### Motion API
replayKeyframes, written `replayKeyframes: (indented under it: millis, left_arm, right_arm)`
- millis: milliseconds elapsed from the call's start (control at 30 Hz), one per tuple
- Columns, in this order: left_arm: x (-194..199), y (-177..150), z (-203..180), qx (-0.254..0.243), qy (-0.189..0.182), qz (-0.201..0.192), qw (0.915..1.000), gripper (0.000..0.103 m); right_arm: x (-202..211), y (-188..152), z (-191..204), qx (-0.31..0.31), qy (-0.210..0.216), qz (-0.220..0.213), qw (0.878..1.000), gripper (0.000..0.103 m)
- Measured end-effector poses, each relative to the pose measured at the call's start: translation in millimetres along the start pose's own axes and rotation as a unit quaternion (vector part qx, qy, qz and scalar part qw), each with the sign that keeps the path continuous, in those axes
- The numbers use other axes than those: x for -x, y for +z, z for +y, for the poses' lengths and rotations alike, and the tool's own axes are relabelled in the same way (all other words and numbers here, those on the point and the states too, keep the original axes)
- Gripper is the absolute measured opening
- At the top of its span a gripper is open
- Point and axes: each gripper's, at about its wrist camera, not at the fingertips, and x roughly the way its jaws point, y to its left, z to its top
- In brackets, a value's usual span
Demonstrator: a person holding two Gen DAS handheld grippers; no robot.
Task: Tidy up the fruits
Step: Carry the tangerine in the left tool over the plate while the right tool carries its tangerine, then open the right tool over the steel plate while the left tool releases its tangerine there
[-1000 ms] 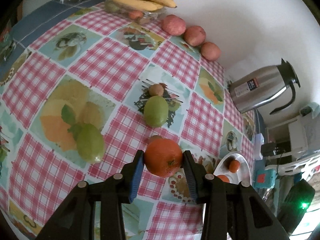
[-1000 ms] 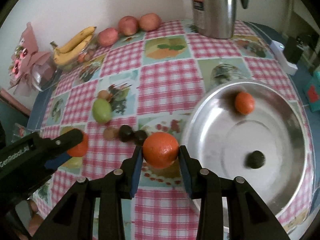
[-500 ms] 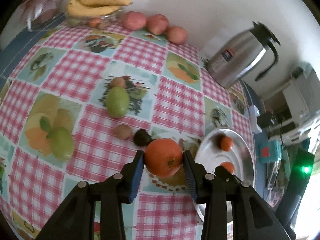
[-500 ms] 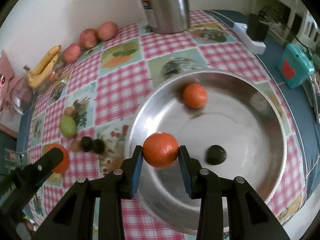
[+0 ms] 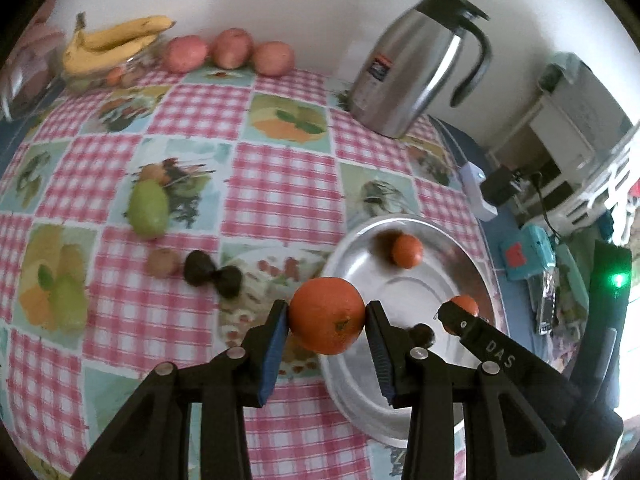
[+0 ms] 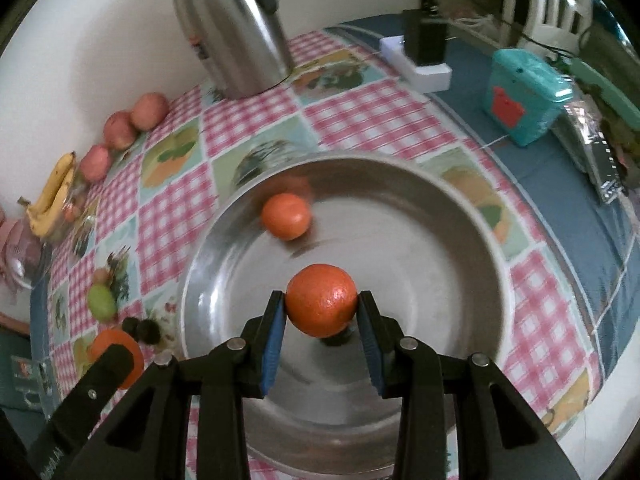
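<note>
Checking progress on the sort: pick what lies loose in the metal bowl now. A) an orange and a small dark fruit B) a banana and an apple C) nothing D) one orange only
A: an orange rests on the bowl floor, and a dark fruit sits near the grippers.

Three oranges (image 5: 326,315), three red apples (image 5: 228,49), two green fruits (image 5: 148,209), two dark fruits (image 5: 200,267) at frame centre-left, one banana bunch (image 5: 114,42), one metal bowl (image 6: 460,240), one steel jug (image 5: 416,72).
</note>
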Motion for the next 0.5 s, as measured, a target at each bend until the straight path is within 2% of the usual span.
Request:
replayKeyframes:
  millis: [233,500]
  left_arm:
    - [-14,-8,-30,-0.046,-0.002,0.000,0.9989,0.042]
    - [-37,-12,-34,-0.053,-0.008,0.016,0.9984,0.042]
  right_arm:
    - [3,3,-12,-0.020,-0.015,-0.015,1.000,0.038]
    - [-12,-1,-17,-0.033,-0.017,0.006,0.999,0.038]
